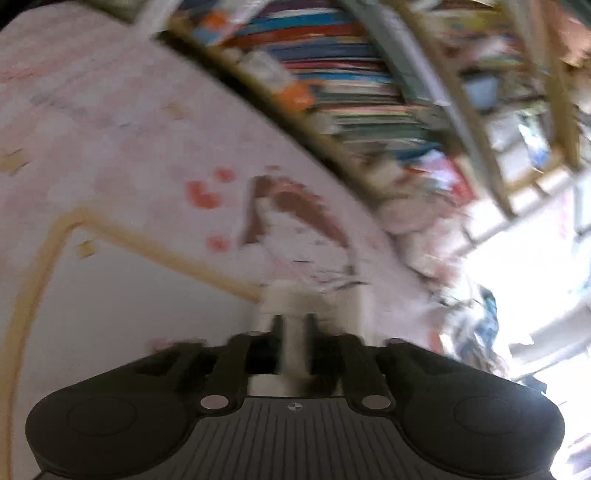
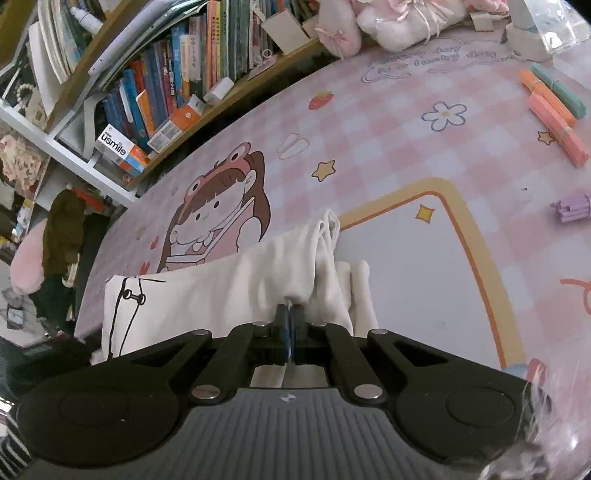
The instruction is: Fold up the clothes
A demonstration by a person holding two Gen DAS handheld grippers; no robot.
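A white garment (image 2: 258, 273) with a black line drawing lies bunched on the pink checked desk mat (image 2: 406, 122), just in front of me in the right wrist view. My right gripper (image 2: 290, 312) is shut, pinching a raised fold of that garment between its black fingers. The left wrist view is heavily blurred. My left gripper (image 1: 294, 321) shows its fingers a little apart, with a pale strip of the white garment (image 1: 295, 295) between and ahead of them. They do not look pressed on it.
A bookshelf (image 2: 166, 85) packed with books runs along the table's far edge. Pastel sticks (image 2: 554, 110) and a purple bundle (image 2: 570, 210) lie at the right. Plush toys (image 2: 399, 22) sit at the back. A cartoon girl (image 2: 218, 218) is printed on the mat.
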